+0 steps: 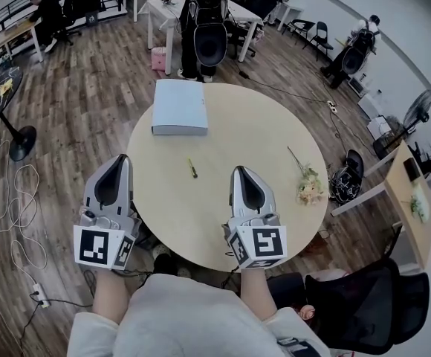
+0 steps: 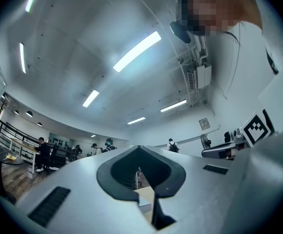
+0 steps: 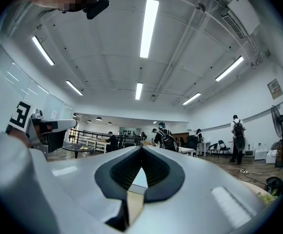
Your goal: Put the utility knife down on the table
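now: white box (image 1: 179, 106) closed on table (image 1: 260, 147); slim yellow-black utility knife (image 1: 192, 168) lies flat; left gripper (image 1: 120, 159), right gripper (image 1: 240, 170) jaws together, empty.

A wood-plank floor (image 1: 82, 110) runs under a pale round table (image 1: 267, 155), with white desks (image 1: 162, 7) and black chairs (image 1: 321, 34) further off. A standing fan (image 1: 417, 110) sits by the white wall (image 3: 258, 101) (cables (image 1: 15, 192) trail across the boards). Long strip lights (image 3: 150, 28) line the white ceiling (image 3: 107, 67). A black railing (image 1: 7, 10) edges the far left side.
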